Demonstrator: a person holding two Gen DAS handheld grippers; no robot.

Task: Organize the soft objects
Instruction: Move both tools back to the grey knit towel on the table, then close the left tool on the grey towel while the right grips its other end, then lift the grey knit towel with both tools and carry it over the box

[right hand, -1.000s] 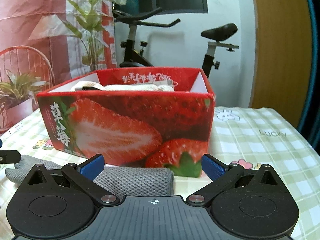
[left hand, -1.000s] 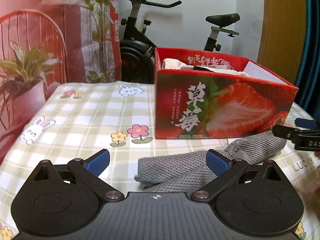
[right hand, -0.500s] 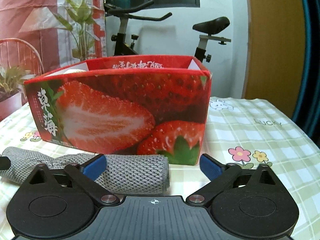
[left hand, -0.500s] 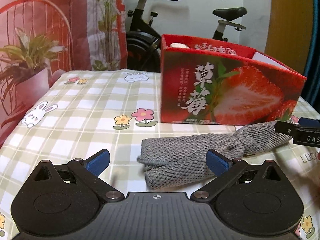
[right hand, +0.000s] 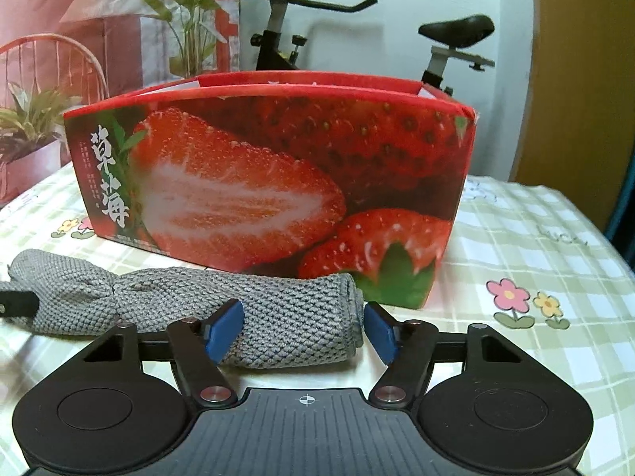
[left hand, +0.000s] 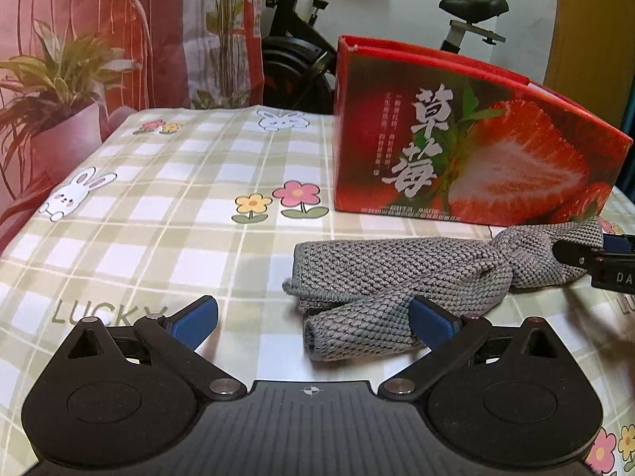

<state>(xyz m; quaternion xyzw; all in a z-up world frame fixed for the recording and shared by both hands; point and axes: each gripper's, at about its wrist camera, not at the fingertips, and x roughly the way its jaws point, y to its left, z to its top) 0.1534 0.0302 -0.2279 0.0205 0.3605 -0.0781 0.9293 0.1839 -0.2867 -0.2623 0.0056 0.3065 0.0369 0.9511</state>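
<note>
**Both tongs low over the grey knit cloth**

Right gripper is closing its jaws around the right end of the grey knit cloth; the blue pads flank that rolled end, not yet plainly pressing it. Left gripper stands spread wide, its right pad against the cloth's other end. The cloth lies on the checked tablecloth, just in front of the strawberry box.
</note>
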